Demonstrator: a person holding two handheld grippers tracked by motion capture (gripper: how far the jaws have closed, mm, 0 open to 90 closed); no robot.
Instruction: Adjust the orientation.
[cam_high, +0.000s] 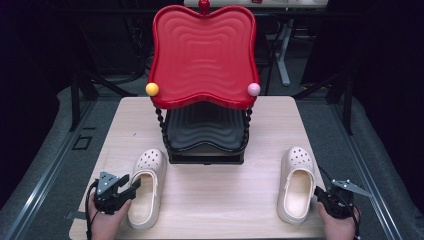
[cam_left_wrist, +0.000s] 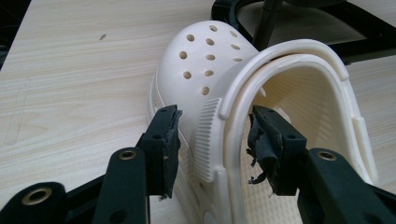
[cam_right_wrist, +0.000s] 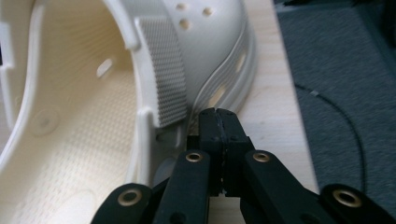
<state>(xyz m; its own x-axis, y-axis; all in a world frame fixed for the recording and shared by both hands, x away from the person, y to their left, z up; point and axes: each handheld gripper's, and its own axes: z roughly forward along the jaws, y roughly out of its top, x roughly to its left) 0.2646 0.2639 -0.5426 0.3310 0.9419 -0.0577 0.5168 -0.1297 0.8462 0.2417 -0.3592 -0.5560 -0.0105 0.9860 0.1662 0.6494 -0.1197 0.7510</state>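
The left clog (cam_high: 146, 186), lying lengthwise with its toe toward the red shelf (cam_high: 202, 55), is straddled at its side wall by the left gripper (cam_left_wrist: 215, 140), seemingly not yet pinched, while the right gripper (cam_right_wrist: 218, 122) is clenched empty beside the right clog (cam_high: 297, 182).

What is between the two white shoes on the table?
Just bare wooden table between the left shoe and the right shoe, seen in the high view.

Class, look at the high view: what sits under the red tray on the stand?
Under the red tray sits a black tray on the same stand. Its rear part is covered by the red one.
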